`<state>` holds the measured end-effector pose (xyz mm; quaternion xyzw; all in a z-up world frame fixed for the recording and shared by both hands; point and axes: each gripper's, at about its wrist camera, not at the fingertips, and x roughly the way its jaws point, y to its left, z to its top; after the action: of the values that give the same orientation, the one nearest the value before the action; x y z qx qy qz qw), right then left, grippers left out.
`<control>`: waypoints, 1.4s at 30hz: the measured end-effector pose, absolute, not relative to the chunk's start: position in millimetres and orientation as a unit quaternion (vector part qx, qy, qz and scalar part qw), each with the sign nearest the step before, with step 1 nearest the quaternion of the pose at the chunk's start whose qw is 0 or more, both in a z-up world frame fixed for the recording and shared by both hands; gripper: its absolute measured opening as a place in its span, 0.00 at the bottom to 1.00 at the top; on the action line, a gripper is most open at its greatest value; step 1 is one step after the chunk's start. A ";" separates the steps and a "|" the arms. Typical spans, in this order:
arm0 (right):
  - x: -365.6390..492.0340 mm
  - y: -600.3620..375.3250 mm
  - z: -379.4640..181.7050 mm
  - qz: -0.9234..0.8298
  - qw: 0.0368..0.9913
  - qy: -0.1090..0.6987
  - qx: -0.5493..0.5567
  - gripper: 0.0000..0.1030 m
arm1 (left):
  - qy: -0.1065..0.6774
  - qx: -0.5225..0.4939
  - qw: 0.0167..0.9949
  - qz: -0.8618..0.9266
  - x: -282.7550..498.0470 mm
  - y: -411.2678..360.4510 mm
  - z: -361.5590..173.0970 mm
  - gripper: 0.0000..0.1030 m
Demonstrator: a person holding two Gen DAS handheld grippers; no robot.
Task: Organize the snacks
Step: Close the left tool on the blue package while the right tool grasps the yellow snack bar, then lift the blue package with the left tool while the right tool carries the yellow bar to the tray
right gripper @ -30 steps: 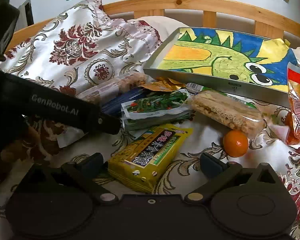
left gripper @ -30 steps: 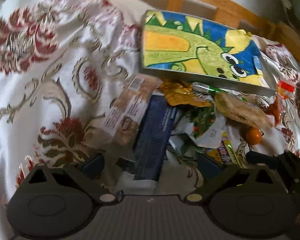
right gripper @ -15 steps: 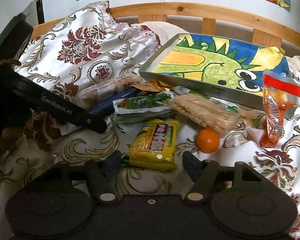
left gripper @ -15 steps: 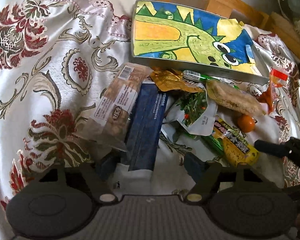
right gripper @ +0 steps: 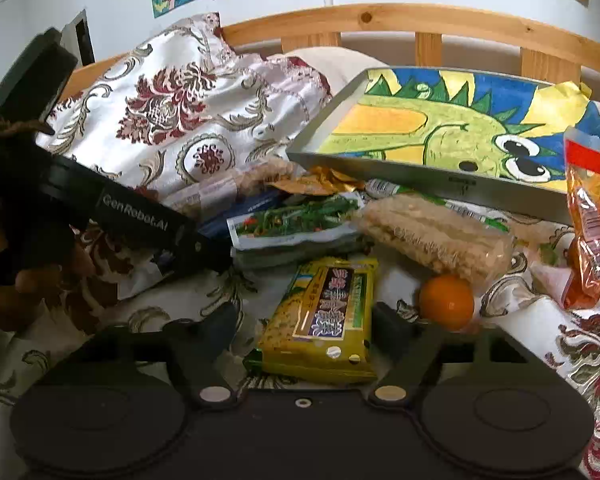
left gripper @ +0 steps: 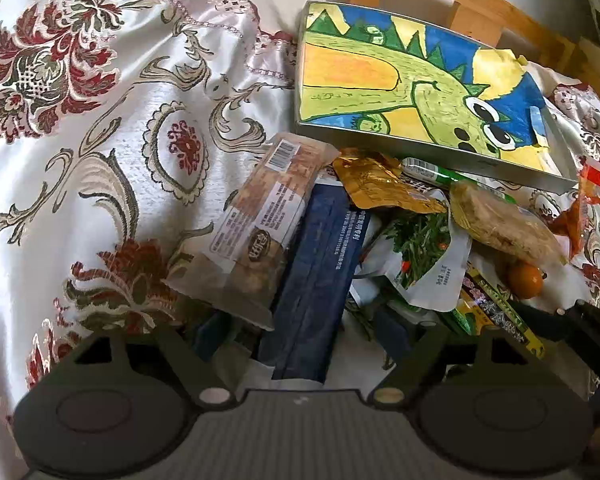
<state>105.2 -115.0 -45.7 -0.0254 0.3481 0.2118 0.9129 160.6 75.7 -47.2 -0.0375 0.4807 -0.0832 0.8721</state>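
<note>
My left gripper [left gripper: 300,332] has been closing around the blue pack [left gripper: 320,264], my right gripper [right gripper: 304,324] around the yellow pack [right gripper: 324,316] — I can't tell if either pinches yet — next, squeeze and lift into the tray [right gripper: 420,184]

I see the snacks heaped on the bed before a dinosaur-lined tray [right gripper: 428,184]: a flat yellow packet [right gripper: 324,320], a dark blue pack [left gripper: 316,280], a clear biscuit sleeve [left gripper: 260,224], a small orange [right gripper: 446,300] beside them.

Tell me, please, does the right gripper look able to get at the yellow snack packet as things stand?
Probably yes: the yellow snack packet lies flat between the right gripper's fingers, which have just been closing around it, with nothing over it; the orange sits just outside.
</note>
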 end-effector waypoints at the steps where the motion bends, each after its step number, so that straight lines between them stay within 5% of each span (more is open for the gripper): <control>1: 104.7 -115.0 -46.0 0.212 0.913 0.348 -0.027 0.67 | 0.480 -0.036 0.873 -0.080 160.2 74.9 -47.0 0.74; 6: 101.8 -114.3 -43.7 0.219 0.910 0.351 -0.031 0.54 | 0.480 -0.044 0.874 -0.055 157.0 76.8 -45.8 0.56; 13: 93.3 -117.0 -35.5 0.222 0.905 0.361 -0.042 0.51 | 0.485 -0.061 0.870 -0.064 138.4 68.1 -41.4 0.40; 21: 76.1 -130.6 -23.8 0.205 0.905 0.371 -0.047 0.51 | 0.485 -0.044 0.871 -0.071 131.8 57.0 -41.9 0.41; 25: 78.0 -129.1 -26.4 0.203 0.907 0.366 -0.052 0.55 | 0.475 -0.037 0.876 -0.072 142.0 55.5 -41.6 0.56; 32: 87.3 -125.9 -34.9 0.209 0.908 0.362 -0.033 0.68 | 0.472 -0.024 0.878 -0.076 150.9 53.0 -44.7 0.63; 42: 92.3 -120.6 -39.4 0.210 0.907 0.364 -0.034 0.69 | 0.473 -0.028 0.877 -0.081 137.7 55.1 -44.0 0.38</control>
<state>92.3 -120.6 -39.4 -0.0343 0.3645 0.2101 0.9066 137.7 55.1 -44.0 -0.0284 0.4734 -0.0806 0.8767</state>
